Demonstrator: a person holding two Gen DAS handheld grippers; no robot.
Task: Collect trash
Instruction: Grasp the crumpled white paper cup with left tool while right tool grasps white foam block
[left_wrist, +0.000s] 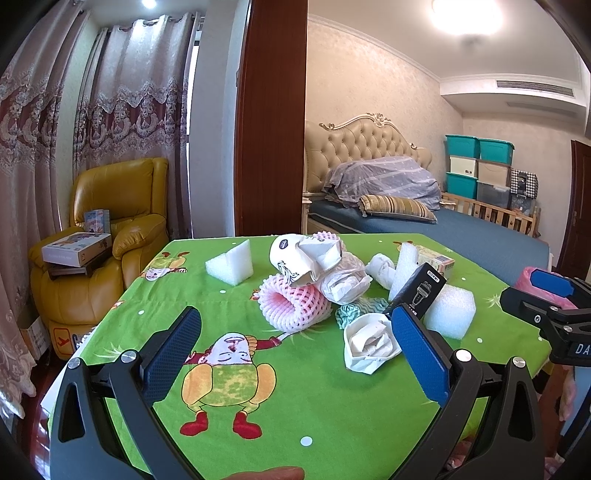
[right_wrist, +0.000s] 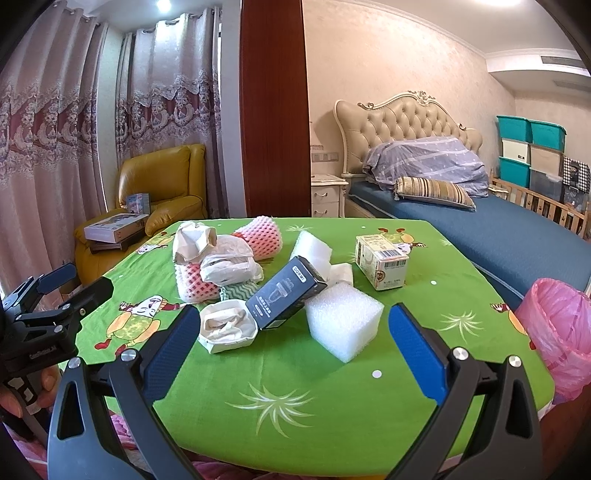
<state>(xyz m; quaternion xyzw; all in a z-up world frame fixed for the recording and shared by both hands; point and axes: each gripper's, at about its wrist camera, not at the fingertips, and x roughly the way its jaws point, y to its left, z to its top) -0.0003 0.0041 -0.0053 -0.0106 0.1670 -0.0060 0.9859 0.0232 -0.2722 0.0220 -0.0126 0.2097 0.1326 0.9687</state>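
Ahead, trash pile (right_wrist: 258, 280) beyond spread right tongs (right_wrist: 291, 328).

table: green cartoon-print cloth (right_wrist: 295, 387) covers the whole top
near edge, centre: crumpled white paper cup (right_wrist: 228, 326) – touching the black box (right_wrist: 286, 297), which leans tilted over it
near edge, right of the box: white foam block (right_wrist: 345, 319)
middle: pink foam fruit net (left_wrist: 293, 304) on its side, crushed paper cup (left_wrist: 301, 260) and white wrapper (left_wrist: 345, 282) piled on it
far edge: foam wedge (left_wrist: 231, 264), second pink net (right_wrist: 260, 236)
far right corner: small printed carton (right_wrist: 380, 260), upright
under the pile: teal zigzag scrap (left_wrist: 349, 312)
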